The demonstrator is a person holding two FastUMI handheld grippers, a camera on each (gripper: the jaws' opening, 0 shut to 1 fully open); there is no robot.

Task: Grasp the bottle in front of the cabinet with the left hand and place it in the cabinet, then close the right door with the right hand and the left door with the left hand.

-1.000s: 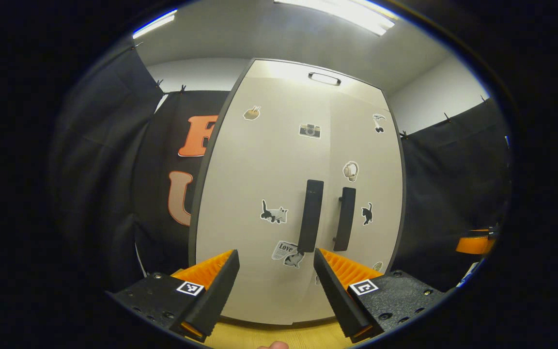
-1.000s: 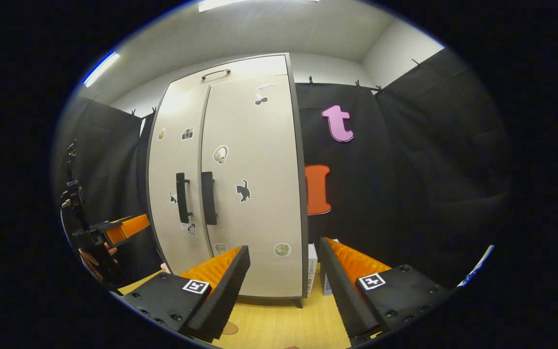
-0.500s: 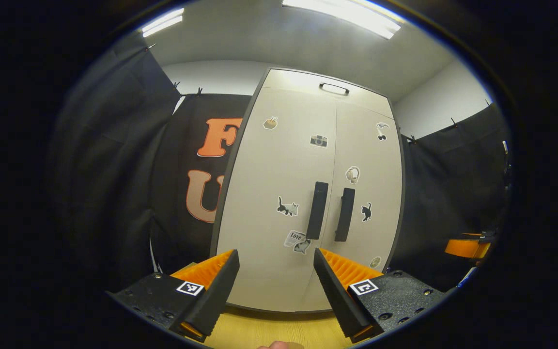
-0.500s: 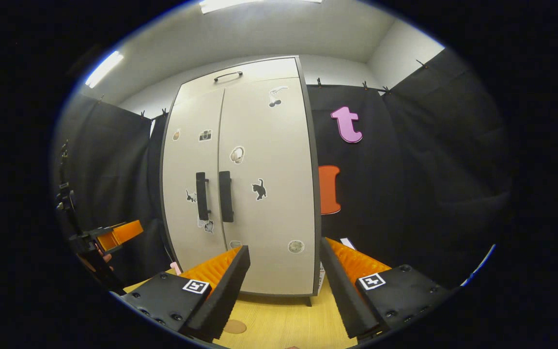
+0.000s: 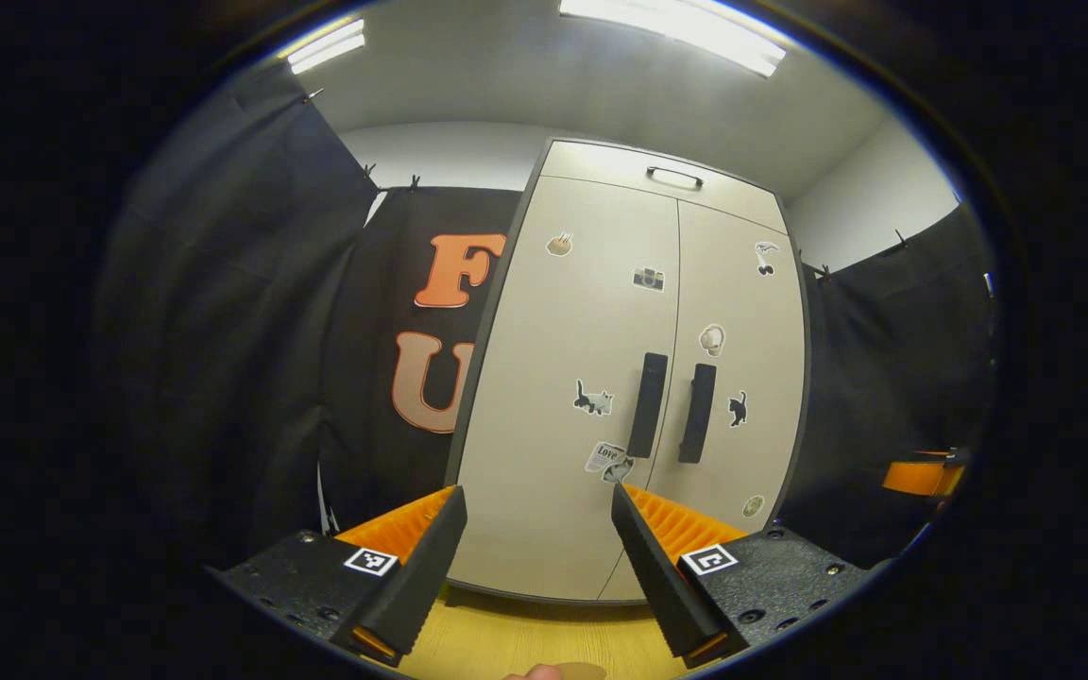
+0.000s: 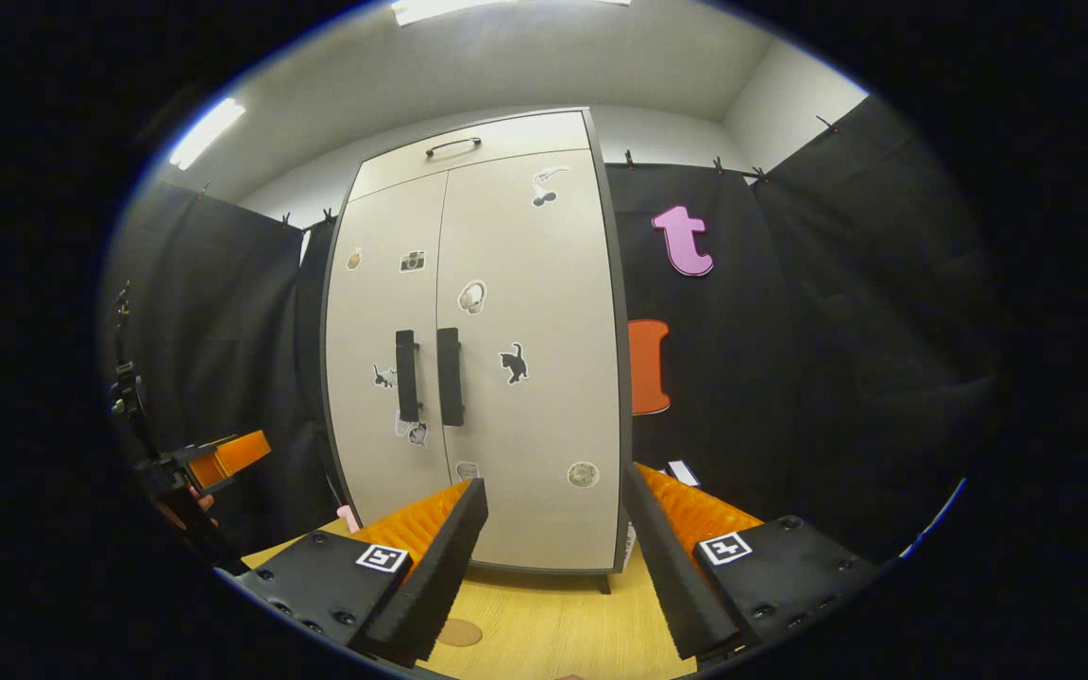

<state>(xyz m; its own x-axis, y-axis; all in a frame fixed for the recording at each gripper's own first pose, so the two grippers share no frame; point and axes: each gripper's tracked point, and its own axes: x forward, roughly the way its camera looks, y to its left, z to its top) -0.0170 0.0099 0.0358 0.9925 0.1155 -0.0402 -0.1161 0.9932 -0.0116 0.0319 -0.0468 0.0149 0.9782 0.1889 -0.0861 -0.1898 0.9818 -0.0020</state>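
The beige cabinet (image 5: 553, 378) stands in front of me with both doors shut, so its inside is hidden. Its two black handles (image 5: 648, 404) sit side by side at mid height, and stickers dot both doors. My left gripper (image 5: 536, 510) is open and empty, a short way back from the left door. In the right gripper view the cabinet (image 6: 544, 425) is left of centre, and my right gripper (image 6: 553, 491) is open and empty before its right door. The left gripper (image 6: 223, 458) shows at that view's left edge. The right gripper (image 5: 917, 477) shows far right.
A light wooden floor (image 6: 544, 623) runs under the cabinet, with a round brown mark (image 6: 459, 631) near my right fingers. A small pink thing (image 6: 348, 518) lies by the cabinet's left foot. Small white boxes (image 6: 681, 470) stand beside its right side. Black cloth walls close in on both sides.
Both grippers have drawn back from the cabinet, which now looks smaller and farther off. The left door's handle is no longer right at my left fingertips. Both stay open.
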